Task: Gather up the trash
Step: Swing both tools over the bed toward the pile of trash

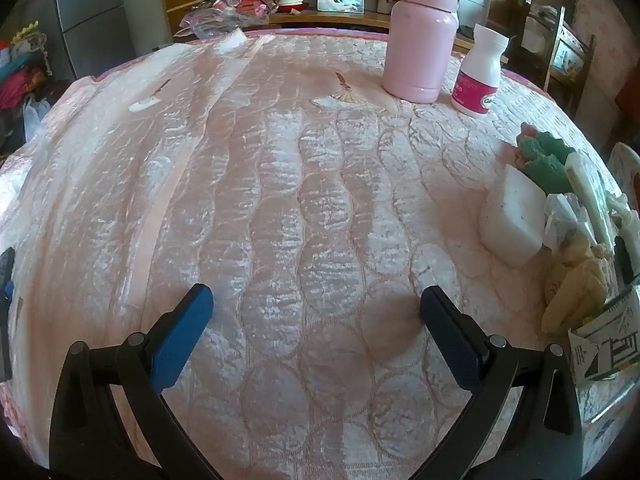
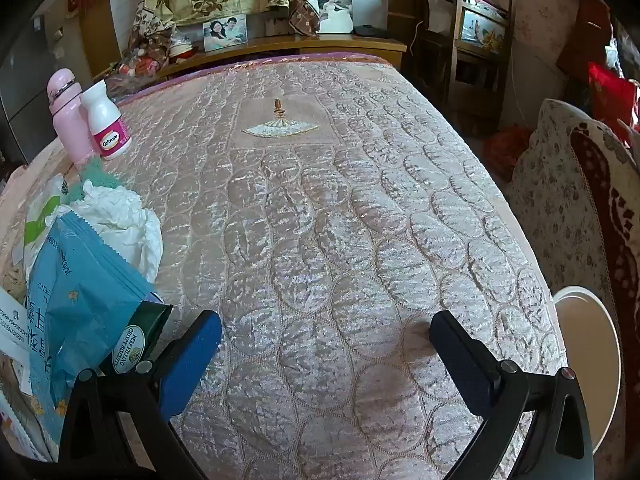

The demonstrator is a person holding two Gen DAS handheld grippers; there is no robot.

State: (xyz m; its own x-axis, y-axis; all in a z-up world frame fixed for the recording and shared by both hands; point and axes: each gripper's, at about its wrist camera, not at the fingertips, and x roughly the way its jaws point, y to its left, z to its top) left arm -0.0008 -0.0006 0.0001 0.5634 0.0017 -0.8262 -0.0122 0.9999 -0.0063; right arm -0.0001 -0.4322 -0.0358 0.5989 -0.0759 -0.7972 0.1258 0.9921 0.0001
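Observation:
A heap of trash lies on the pink quilted table cover. In the left wrist view it sits at the right edge: a white foam block, crumpled white paper, a yellowish wad and a printed carton. In the right wrist view it sits at the left: a blue snack bag, a dark green biscuit wrapper and crumpled white tissue. My left gripper stands open over bare cloth, left of the heap. My right gripper is open too, its left finger beside the green wrapper.
A pink flask and a white Caltrate bottle stand at the far side; a green knitted cloth lies near the heap. A white round bin rim shows beyond the table's right edge, beside a patterned chair.

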